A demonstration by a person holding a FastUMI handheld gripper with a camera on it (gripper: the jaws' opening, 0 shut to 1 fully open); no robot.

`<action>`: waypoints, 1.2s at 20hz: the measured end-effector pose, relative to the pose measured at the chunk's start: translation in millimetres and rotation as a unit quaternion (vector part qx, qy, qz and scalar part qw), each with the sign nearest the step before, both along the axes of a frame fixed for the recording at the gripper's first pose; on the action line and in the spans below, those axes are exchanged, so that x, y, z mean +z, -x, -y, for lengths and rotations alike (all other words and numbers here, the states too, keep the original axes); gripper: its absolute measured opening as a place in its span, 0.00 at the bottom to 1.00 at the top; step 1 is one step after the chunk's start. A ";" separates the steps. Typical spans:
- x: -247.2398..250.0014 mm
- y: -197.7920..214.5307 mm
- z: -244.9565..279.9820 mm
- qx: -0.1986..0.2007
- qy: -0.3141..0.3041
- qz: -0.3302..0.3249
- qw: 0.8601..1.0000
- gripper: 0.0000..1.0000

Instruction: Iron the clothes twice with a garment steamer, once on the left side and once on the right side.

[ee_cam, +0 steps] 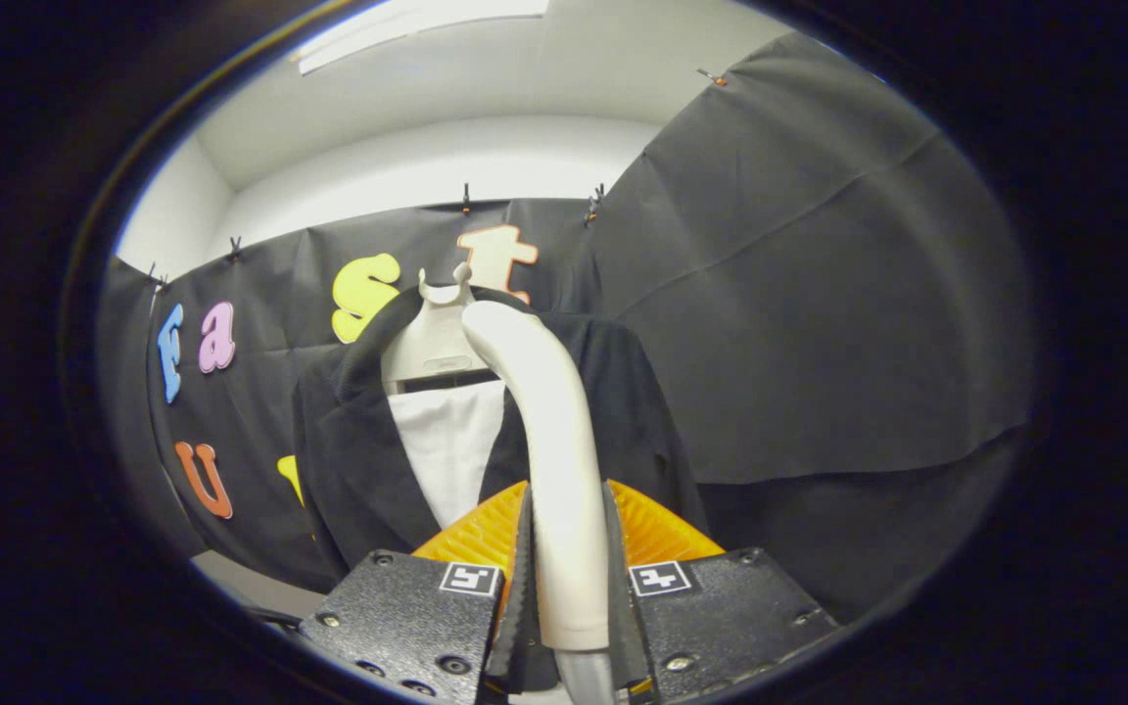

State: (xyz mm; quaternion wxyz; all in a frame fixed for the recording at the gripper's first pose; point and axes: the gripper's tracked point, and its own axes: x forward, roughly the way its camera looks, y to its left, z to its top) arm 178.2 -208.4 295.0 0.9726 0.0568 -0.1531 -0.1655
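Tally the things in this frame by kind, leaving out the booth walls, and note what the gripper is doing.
Garment steamer: 1, clamped between both fingers of the gripper
Black jacket: 1, just beyond the fingers
White shirt: 1, inside the jacket
Hanger: 1, carrying the clothes
Total: 4

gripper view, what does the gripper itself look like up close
The gripper has two blocky housings of dark, speckled, rough-textured metal studded with round screw heads. Each housing carries a small square white tag with a black blocky pattern near its inner corner. The jaws are ribbed and end in serrated inner edges.
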 end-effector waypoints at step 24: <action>-115.9 34.0 2.0 -0.055 -0.037 -0.096 0.993 0.35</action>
